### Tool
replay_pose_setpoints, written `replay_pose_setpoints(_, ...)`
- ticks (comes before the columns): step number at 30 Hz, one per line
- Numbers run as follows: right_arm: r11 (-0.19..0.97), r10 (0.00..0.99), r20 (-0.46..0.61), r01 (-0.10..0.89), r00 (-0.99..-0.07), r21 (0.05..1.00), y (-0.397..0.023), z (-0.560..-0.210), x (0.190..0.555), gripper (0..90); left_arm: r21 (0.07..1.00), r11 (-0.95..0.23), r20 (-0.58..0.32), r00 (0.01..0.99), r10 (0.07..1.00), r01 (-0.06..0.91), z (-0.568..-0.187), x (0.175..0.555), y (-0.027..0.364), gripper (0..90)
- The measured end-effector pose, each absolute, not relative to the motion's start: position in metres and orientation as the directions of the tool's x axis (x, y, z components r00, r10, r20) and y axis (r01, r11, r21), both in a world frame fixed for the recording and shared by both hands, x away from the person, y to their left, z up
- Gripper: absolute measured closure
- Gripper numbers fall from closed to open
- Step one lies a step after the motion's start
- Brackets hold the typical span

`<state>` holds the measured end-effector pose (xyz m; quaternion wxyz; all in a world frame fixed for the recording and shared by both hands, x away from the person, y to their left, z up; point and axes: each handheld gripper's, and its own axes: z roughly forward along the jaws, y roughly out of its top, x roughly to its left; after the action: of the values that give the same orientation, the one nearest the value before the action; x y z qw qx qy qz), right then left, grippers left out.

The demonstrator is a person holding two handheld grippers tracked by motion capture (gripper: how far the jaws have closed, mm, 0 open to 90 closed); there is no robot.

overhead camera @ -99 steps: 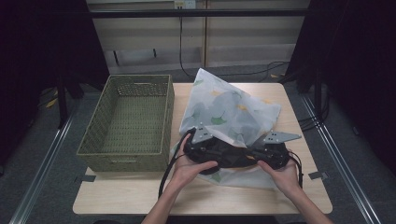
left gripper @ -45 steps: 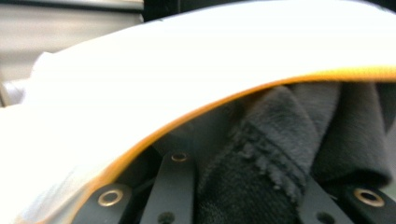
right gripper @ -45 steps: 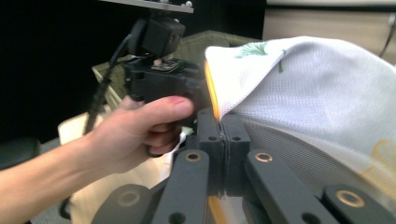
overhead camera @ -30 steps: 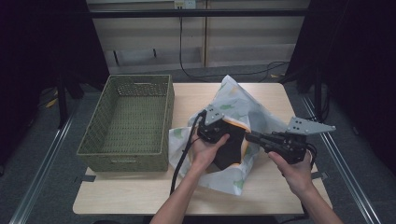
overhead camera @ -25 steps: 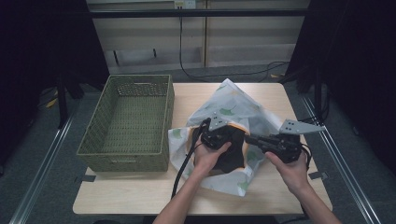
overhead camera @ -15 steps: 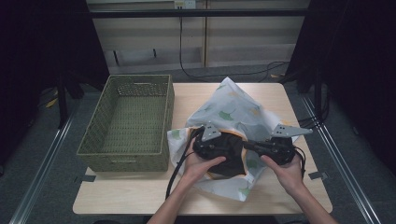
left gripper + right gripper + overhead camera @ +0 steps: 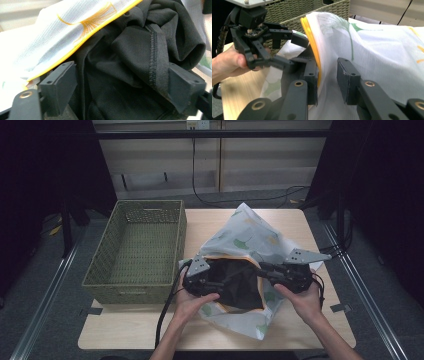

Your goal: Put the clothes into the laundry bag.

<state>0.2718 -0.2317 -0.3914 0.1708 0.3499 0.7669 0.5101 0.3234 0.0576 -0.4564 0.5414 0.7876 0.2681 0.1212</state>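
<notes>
Two hands at desk [image 7: 150,332] edge. Left gripper [image 7: 212,284] jaws just opened wide, black garment [image 7: 235,285] bunched between, unpinched. Right gripper [image 7: 265,272] jaws just parted, straddling yellow-trimmed rim of one white mesh bag [image 7: 250,232] mid-desk, not pressing. Beyond left, one green wicker basket [image 7: 137,247].

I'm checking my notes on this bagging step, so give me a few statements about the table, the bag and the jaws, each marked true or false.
1. The green woven basket holds folded clothes. False: nothing lies in it.
2. A black garment sits in the mouth of the white mesh bag. True.
3. The bag's opening has a yellow rim. True.
4. The left gripper is clamped shut on the basket. False: its jaws stand apart around black cloth.
5. The right gripper has the bag's edge between its jaws. True.
</notes>
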Motion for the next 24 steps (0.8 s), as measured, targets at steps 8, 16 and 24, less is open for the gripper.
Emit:
replay_pose_setpoints(8, 0.249, 0.709, 0.063, 0.334, -0.702, 0.909, -0.217, -0.383, 0.283, 61.6, 0.885, -0.34, -0.1, 0.843, 0.529, 0.319, -0.476, 0.336, 0.043, 7.6)
replay_pose_setpoints(16, 0.21, 0.674, 0.107, 0.329, -0.731, 0.921, -0.203, -0.377, 0.289, 89.2, 0.842, -0.41, -0.066, 0.823, 0.565, 0.35, -0.494, 0.345, 0.024, 36.2)
replay_pose_setpoints(24, 0.143, 0.613, 0.185, 0.338, -0.768, 0.93, -0.196, -0.36, 0.271, 89.4, 0.903, -0.246, -0.144, 0.788, 0.599, 0.352, -0.474, 0.346, 0.015, 82.8)
